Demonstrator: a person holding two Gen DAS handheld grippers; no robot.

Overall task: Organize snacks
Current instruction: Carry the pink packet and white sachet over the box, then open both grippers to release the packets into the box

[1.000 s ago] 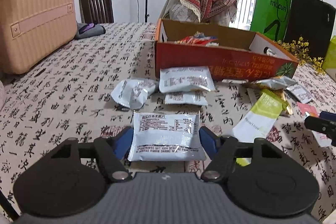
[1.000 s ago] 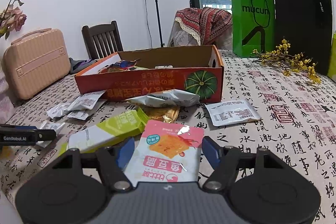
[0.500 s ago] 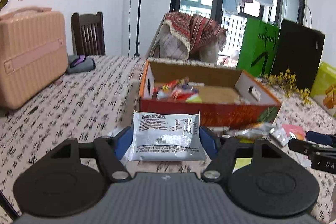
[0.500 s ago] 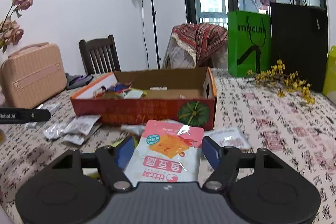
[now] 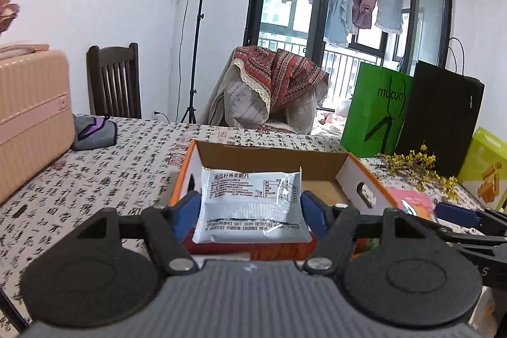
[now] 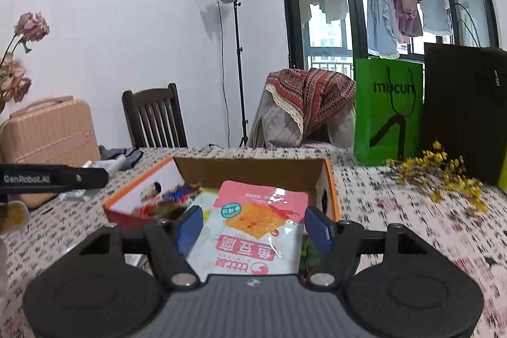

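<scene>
My left gripper (image 5: pixel 250 208) is shut on a silver-grey snack packet (image 5: pixel 250 205) and holds it in the air at the near edge of the orange cardboard box (image 5: pixel 358 176). My right gripper (image 6: pixel 252 224) is shut on a pink and white snack pouch (image 6: pixel 253 227) and holds it over the near side of the same box (image 6: pixel 329 186). Colourful snacks (image 6: pixel 168 198) lie in the box's left end. The right gripper's finger (image 5: pixel 456 214) shows at the right of the left wrist view, with the pink pouch (image 5: pixel 412 198).
A pink suitcase (image 5: pixel 28 116) stands on the table's left. A green bag (image 5: pixel 377 113), a black bag (image 5: pixel 443 119) and yellow flowers (image 5: pixel 418 163) stand at the back right. A chair (image 5: pixel 114 81) and a draped chair (image 5: pixel 272 91) are behind the table.
Both grippers have lifted their packets off the table and carried them forward to the box. The loose snacks on the cloth have dropped out of view.
</scene>
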